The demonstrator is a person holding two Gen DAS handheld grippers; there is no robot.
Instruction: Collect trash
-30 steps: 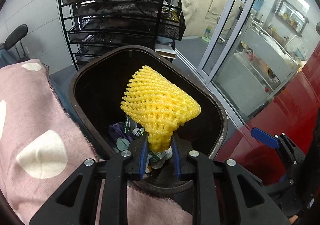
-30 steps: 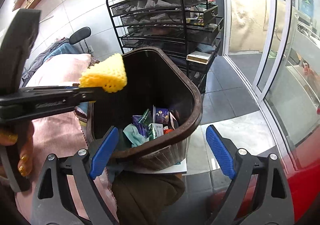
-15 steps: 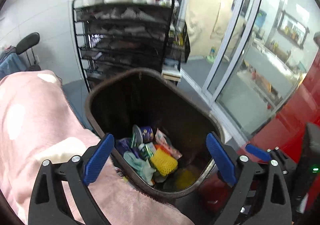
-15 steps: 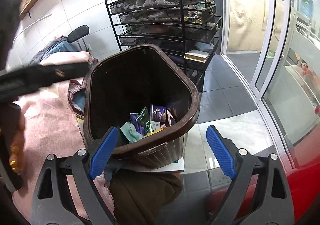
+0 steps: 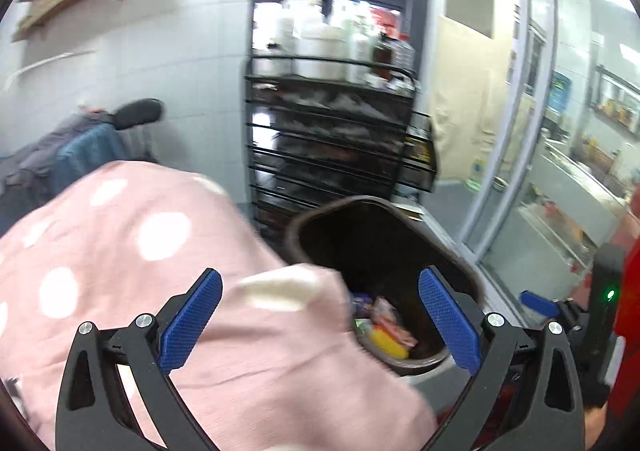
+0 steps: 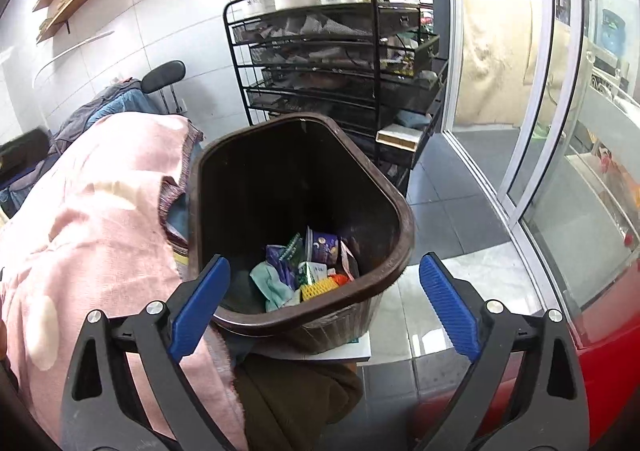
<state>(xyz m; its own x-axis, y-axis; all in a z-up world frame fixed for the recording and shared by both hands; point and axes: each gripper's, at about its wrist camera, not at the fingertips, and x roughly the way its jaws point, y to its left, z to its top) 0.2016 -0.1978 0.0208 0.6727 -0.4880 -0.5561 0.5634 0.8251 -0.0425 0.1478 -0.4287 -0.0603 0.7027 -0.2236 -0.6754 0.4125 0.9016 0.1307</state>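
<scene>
A dark brown trash bin [image 6: 400, 219] stands on the floor beside a pink spotted blanket [image 6: 92, 219]. The yellow foam fruit net [image 6: 318, 287] lies inside it among several wrappers and cartons. In the left wrist view the bin [image 5: 316, 213] sits right of centre with the yellow net [image 5: 386, 341] partly hidden behind the blanket [image 5: 120, 251]. My left gripper [image 5: 320, 325] is open and empty above the blanket's edge. My right gripper [image 6: 322, 301] is open and empty above the bin's near rim, and part of it shows in the left wrist view [image 5: 538, 301].
A black wire shelf cart [image 6: 332, 63] with bottles on top stands behind the bin. Glass sliding doors [image 6: 532, 99] run along the right. A red surface [image 6: 616, 367] lies at lower right. A chair with clothes [image 6: 120, 99] stands at the left.
My left gripper opened and dropped the yellow net into the bin. It then pulled back and up to the left over the blanket. The right gripper stayed put.
</scene>
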